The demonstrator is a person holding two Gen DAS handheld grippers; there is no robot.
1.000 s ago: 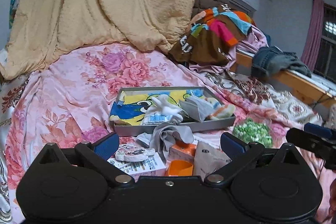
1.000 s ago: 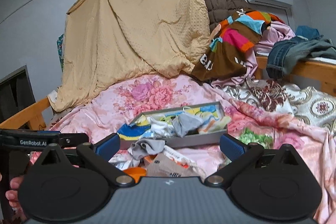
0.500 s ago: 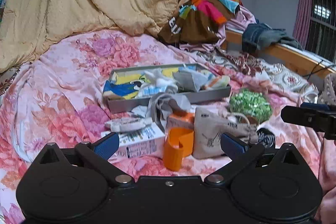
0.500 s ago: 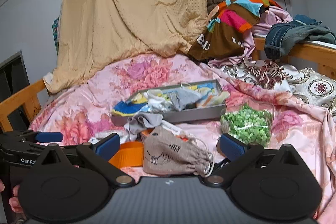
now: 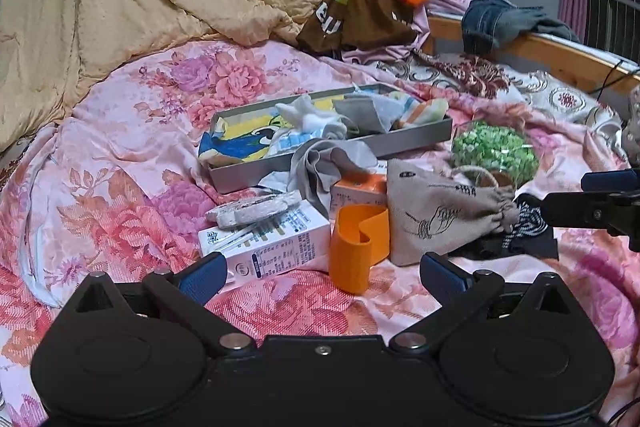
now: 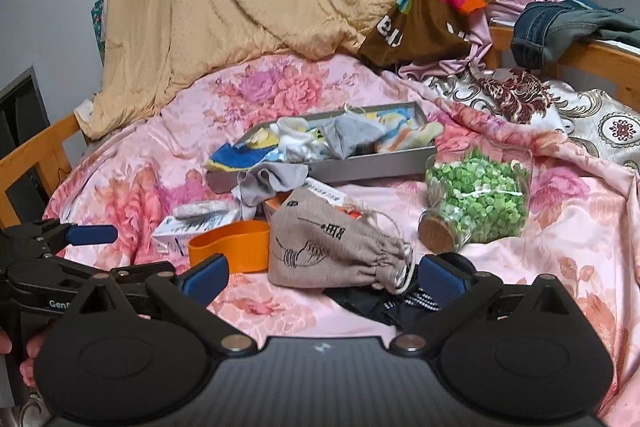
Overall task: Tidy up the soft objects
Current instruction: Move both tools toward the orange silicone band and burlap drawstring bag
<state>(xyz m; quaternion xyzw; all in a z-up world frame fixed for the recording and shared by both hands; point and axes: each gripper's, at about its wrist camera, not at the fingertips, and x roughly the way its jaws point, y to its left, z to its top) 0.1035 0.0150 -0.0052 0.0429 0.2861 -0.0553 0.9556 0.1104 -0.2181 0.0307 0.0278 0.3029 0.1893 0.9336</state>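
Both grippers hung above the pink floral bedspread [image 5: 120, 155] with nothing between their fingers. The left gripper [image 5: 322, 271], low in its own view, had its blue-tipped jaws spread wide apart; the right gripper [image 6: 324, 275] was likewise wide open, its tips at either side of the drawstring pouch [image 6: 332, 247] without touching it.

The gray tray [image 5: 416, 137] sat in the middle of the left view, holding a blue and yellow cloth [image 5: 236, 143], white socks [image 5: 308, 119] and a gray cloth [image 5: 364, 111]. Another gray cloth [image 5: 320, 163] draped over the tray's near wall onto the clutter below. In front of the tray lay a white carton [image 5: 276, 243], an orange band [image 5: 356, 239] standing on edge, and the pouch just right of it. A jar of green bits [image 6: 476, 199] lay on its side at the right of the right view, its cork lid [image 6: 436, 231] facing the camera. A black patterned cloth [image 6: 384, 303] lay under the pouch's gathered mouth.
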